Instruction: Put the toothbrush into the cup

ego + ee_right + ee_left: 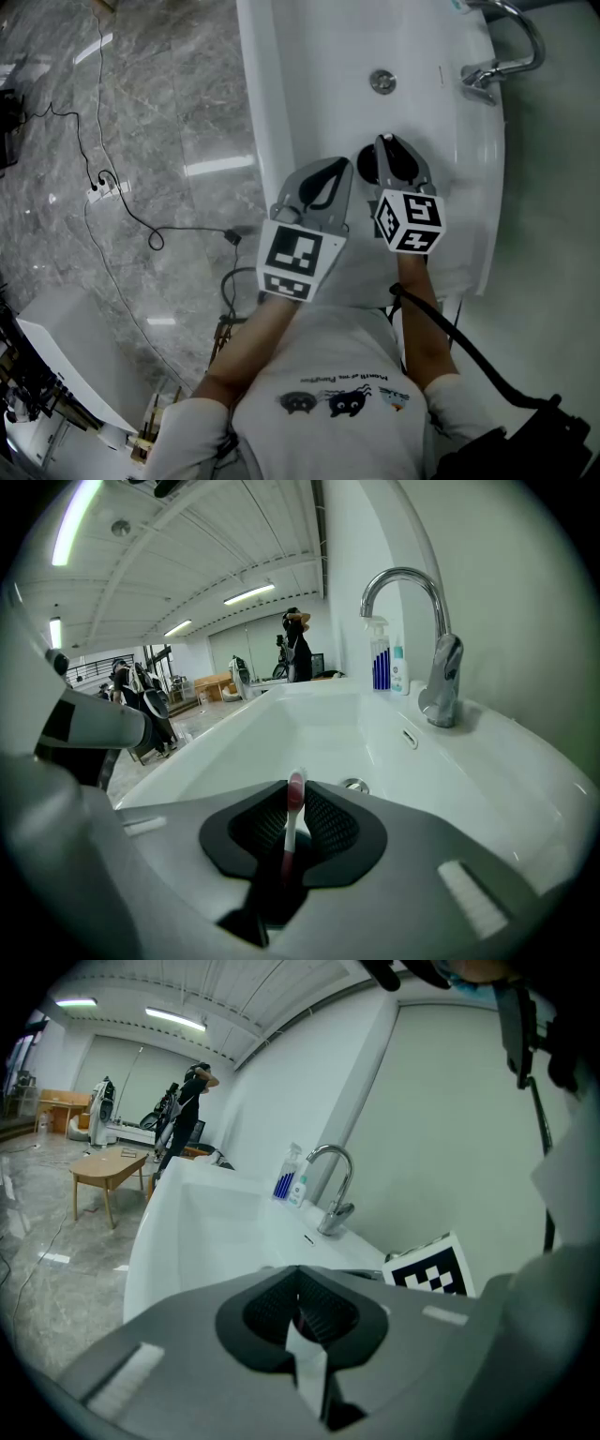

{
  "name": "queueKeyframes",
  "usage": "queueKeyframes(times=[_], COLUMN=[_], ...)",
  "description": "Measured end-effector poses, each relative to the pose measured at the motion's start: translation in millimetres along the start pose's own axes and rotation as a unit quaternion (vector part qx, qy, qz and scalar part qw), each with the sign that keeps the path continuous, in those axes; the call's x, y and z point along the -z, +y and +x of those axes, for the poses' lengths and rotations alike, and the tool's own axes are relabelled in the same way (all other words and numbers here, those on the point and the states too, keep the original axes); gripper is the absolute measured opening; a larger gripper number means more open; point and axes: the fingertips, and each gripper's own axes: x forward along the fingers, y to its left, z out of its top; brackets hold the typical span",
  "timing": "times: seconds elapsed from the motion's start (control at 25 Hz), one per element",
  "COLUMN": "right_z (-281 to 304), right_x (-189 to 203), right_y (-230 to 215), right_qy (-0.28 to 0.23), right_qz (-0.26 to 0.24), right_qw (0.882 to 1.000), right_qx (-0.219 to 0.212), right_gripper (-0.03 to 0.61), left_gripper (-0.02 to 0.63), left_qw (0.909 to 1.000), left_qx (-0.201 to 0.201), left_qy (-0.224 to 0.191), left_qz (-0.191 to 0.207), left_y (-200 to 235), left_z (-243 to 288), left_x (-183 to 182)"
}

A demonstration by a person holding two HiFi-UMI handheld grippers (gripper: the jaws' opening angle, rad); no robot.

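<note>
Far to the left of the left gripper, a white power strip (103, 190) with black cables is lying on the grey marble floor (141, 112). The left gripper (323, 180) (300, 1302) is hovering over the near rim of the white bathtub (281, 94). Its jaws are pressing together, and I am seeing nothing between the pads. Its marker cube (300, 258) is sitting just in front of the person's hand.

Just beside it on the right, the right gripper (394, 159) (295, 819) is gripping the toothbrush (293, 803). The jaws are closing narrowly on the pink and white handle, and the brush head is standing up a little beyond the jaw tips. This gripper is pointing along the inside of the tub. A round chrome fitting (382, 82) (354, 785) is showing on the tub wall just ahead of its tips.

Further ahead and to the right of the right gripper, the curved chrome faucet (511, 37) (436, 658) is standing on the tub's ledge. Behind it, a blue bottle (380, 663) and a smaller white one are standing near the wall.
</note>
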Motion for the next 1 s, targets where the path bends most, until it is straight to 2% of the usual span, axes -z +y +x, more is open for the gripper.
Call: queueKeyframes(times=[0.56,1.0], right_z=[2.8,1.7], right_x=[4.4,5.8], right_y=[-1.9,-10.3], right_qy=[0.011,0.008], right_qz=[0.003,0.010], right_qw=[1.000,1.000], right_qx=[-0.005,-0.009], right_gripper=[0.060,0.104], left_gripper=[0.000,0.000], left_qw=[1.0000,1.0000], left_qx=[-0.003,-0.006], left_qy=[-0.003,-0.005], left_qz=[0.000,0.003], left_y=[0.9,-1.7], left_z=[-0.7,4.8], left_x=[-1.0,-0.1])
